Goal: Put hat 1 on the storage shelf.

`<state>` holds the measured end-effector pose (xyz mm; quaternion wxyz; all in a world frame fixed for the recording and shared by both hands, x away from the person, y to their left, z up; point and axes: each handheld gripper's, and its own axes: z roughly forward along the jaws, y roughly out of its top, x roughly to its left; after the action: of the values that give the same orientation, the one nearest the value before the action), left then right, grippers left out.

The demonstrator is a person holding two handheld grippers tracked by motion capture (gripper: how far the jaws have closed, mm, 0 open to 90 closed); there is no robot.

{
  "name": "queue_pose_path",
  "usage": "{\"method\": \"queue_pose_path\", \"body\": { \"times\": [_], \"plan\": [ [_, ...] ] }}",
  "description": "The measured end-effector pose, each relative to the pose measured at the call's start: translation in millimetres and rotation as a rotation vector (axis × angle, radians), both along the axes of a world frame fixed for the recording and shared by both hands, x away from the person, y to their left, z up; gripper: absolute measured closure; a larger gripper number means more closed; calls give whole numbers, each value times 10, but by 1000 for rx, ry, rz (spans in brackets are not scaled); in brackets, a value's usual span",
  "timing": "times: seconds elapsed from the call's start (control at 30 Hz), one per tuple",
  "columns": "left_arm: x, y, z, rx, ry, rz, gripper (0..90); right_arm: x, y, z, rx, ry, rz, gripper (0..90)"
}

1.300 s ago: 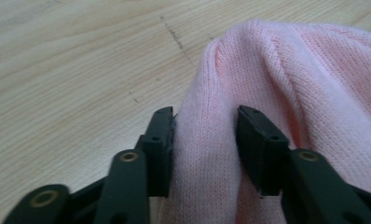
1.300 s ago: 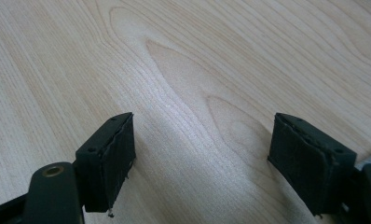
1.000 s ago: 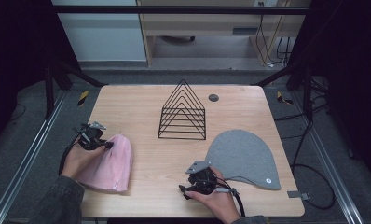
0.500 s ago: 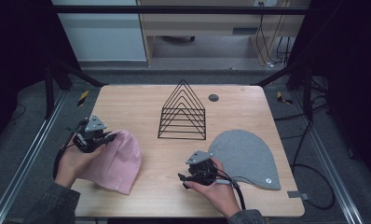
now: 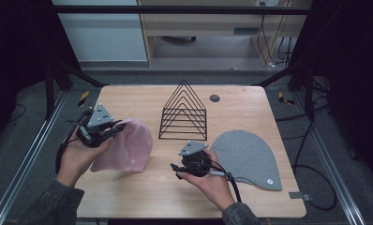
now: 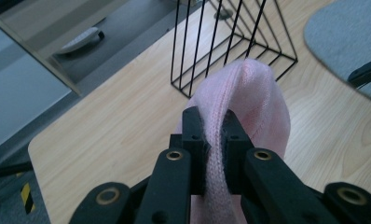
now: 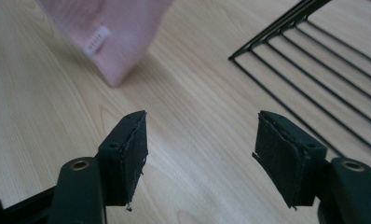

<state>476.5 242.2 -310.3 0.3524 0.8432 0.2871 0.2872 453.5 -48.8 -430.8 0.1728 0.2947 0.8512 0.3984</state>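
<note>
Pale wood grain covers the tabletop (image 5: 142,197), with grey floor and dark frame rails around it. On it, ahead of both grippers, stands a black wire rack (image 5: 183,112) of nested triangles.

Judging from how things lie, the work is about getting the hats onto that rack, and it is at an early stage. No hat hangs on the rack yet. The left gripper (image 5: 113,129) is clenched on the pink knit hat (image 5: 128,147); in the left gripper view the knit fabric is pinched between the two black pads and the hat (image 6: 249,102) bulges out just beyond the fingertips, with the rack (image 6: 230,42) ahead of the gripper and a little to the right. In the high view the hat hangs from the gripper, mostly raised, its lower edge near or touching the wood; I cannot tell which.

The right gripper (image 5: 177,169) holds nothing. Its jaws have just been closing, yet they stand apart with bare wood between them in the right gripper view (image 7: 200,158). The pink hat's labelled edge (image 7: 99,39) lies ahead of it and to the left, the rack's base wires (image 7: 314,60) ahead and to the right. The grey hat (image 5: 250,157) lies flat just behind this gripper's hand, untouched.

Left to do, as I read it: carry the pink hat over the rack's peak, release it, then handle the grey one.
</note>
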Motion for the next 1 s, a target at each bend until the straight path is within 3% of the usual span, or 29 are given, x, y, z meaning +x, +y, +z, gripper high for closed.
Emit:
{"method": "queue_pose_path", "body": {
  "times": [0.2,0.53,0.8,1.0],
  "plan": [
    [36,-234,137,-38,-18,-31,831,15,21,110,17,-18,1,377],
    [27,-585,368,-54,-23,-107,830,-47,-66,166,40,-3,12,361],
    [40,-692,380,-48,-19,-130,830,-65,-67,150,54,6,20,340],
    [6,-755,384,-72,-25,-148,830,-63,-38,119,66,12,26,344]
  ]
}}
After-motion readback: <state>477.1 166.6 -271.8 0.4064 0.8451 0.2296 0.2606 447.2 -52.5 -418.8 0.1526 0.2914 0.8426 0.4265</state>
